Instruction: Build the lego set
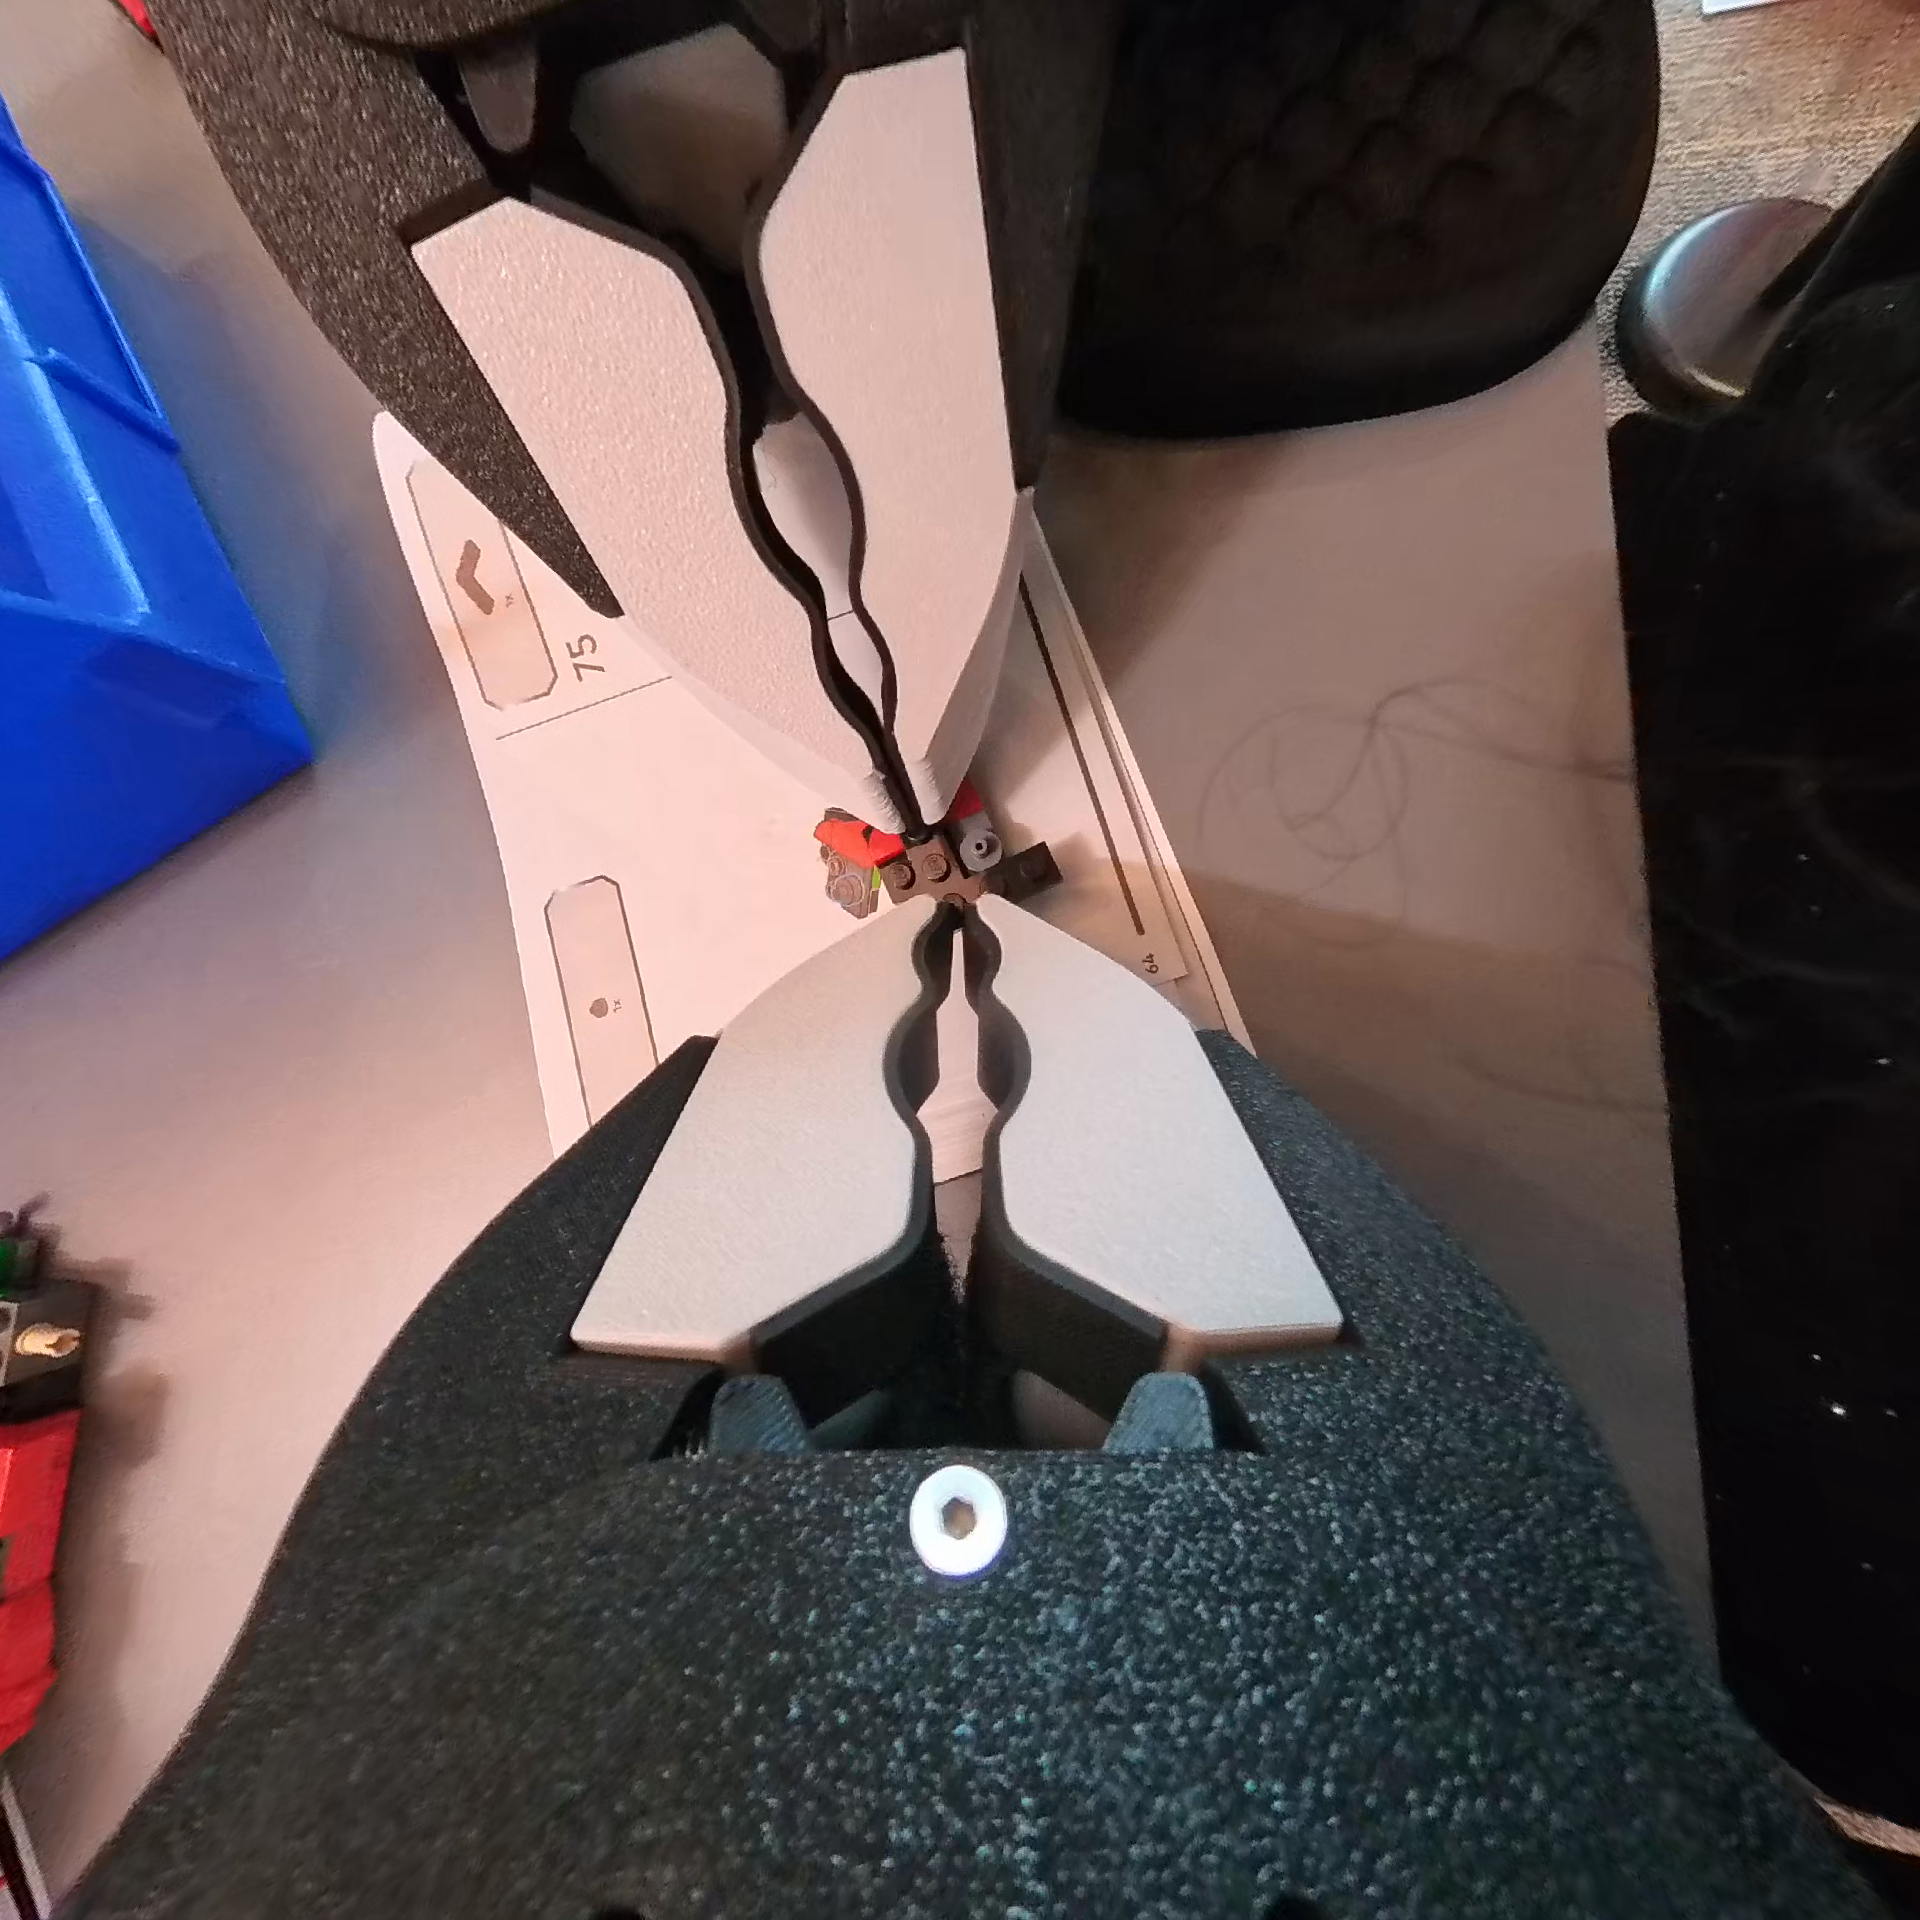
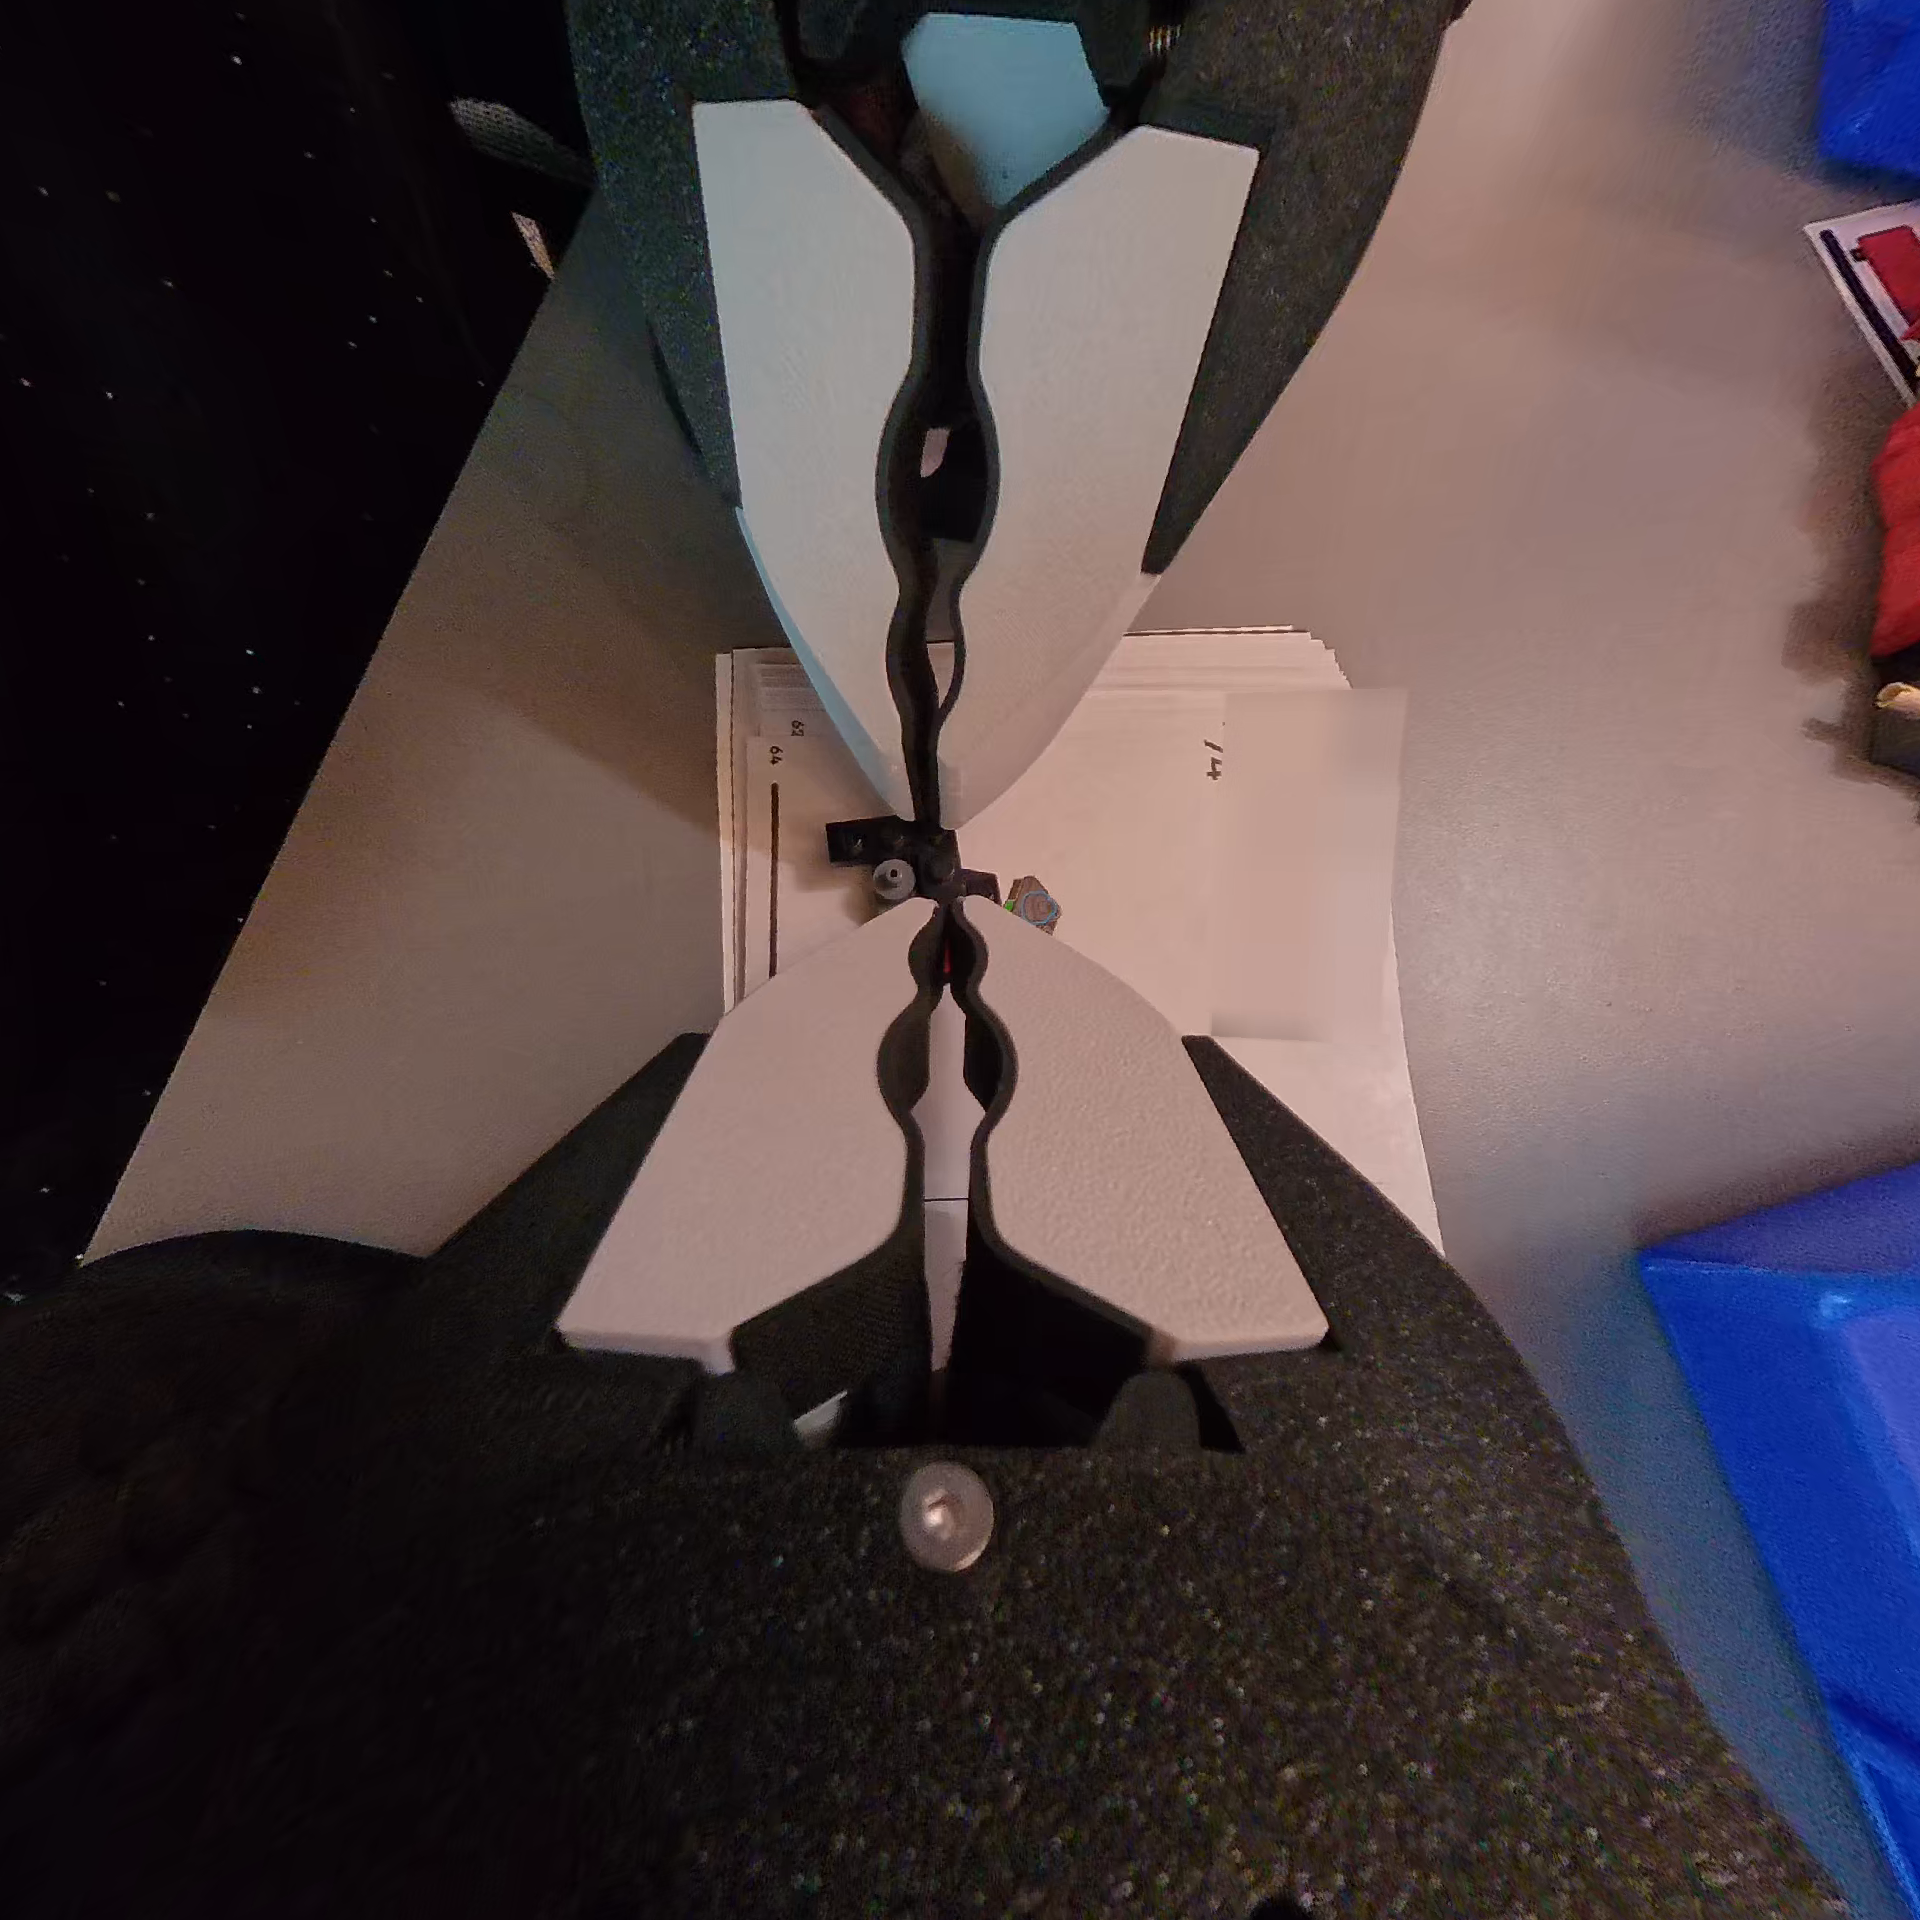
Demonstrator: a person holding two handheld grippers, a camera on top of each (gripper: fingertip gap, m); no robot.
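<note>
Pinching the small lego assembly [image 1: 940, 868] from opposite sides, my left gripper [image 1: 951, 912] and right gripper [image 2: 948, 906] are both closed tight on it, holding it just above the open instruction booklet [image 1: 665, 810] on the table [image 1: 1351, 831]

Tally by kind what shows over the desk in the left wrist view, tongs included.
Tongs: 2, left tongs and right tongs, both shut on the held lego
Lego: 2, held lego and edge build
Booklet: 1
Blue bin: 1
Total: 6
</note>
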